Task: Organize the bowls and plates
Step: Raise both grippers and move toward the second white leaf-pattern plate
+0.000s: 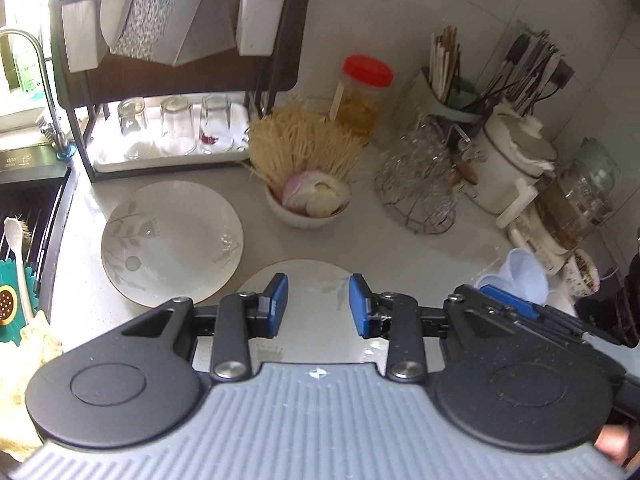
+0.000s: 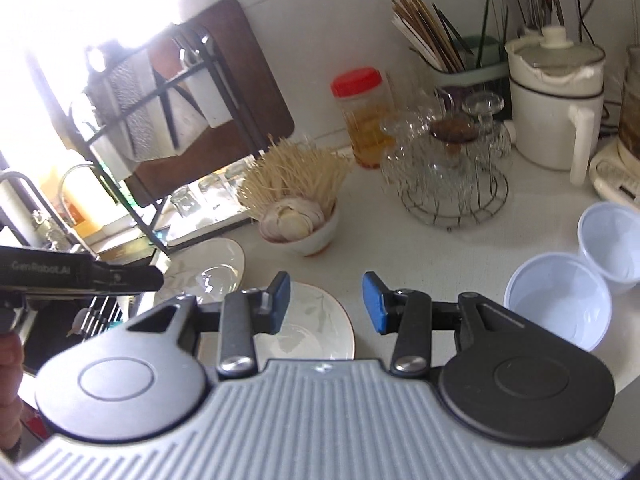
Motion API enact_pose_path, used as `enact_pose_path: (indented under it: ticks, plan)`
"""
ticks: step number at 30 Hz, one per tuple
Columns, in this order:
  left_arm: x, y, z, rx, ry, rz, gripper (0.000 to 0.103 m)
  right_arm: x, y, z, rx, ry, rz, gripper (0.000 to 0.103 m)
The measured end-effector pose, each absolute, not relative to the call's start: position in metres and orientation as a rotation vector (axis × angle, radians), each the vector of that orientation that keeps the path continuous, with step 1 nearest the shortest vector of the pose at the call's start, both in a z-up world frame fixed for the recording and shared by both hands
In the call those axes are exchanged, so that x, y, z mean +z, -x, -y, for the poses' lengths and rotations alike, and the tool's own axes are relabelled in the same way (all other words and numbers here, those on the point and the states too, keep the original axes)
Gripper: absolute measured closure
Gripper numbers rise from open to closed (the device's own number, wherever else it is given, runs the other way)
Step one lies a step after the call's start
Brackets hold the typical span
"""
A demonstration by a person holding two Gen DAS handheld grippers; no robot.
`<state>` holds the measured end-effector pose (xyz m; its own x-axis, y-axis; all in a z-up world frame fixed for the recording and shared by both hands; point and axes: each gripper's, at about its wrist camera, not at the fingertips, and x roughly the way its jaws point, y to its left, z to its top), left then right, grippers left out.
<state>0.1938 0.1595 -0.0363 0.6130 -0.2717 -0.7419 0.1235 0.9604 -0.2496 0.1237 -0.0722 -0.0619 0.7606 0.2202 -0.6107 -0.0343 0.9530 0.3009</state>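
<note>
Near plate: a round white ceramic plate with a grey leaf print and thin brown rim (image 1: 316,300) is lying flat on the pale worktop (image 1: 400,248), directly under both grippers.
Far plate: a matching white leaf-print plate (image 1: 172,242) is resting just beside it, towards the sink.
Handling: judged stiff, glazed, slippery, breakable; the raised rim is being recommended as the hold.
Left gripper (image 1: 318,306): being held apart, empty.
Right gripper (image 2: 326,302): being held apart, empty.
Surroundings: a white bowl of onion and pale straw-like strands (image 1: 308,200) is standing behind.
</note>
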Motion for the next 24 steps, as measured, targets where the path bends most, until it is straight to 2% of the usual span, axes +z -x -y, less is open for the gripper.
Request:
enact_pose_path:
  ticks: [10,24]
  plan:
    - [-0.024,-0.178,-0.159,-0.221,0.186,-0.860,0.065,-0.042,-0.111,0.070,0.171,-0.273,-0.689,0.059]
    - [-0.027,-0.208,-0.182,-0.206,0.205,-0.866,0.065,-0.039,-0.132,0.062,0.161,-0.298,-0.708,0.059]
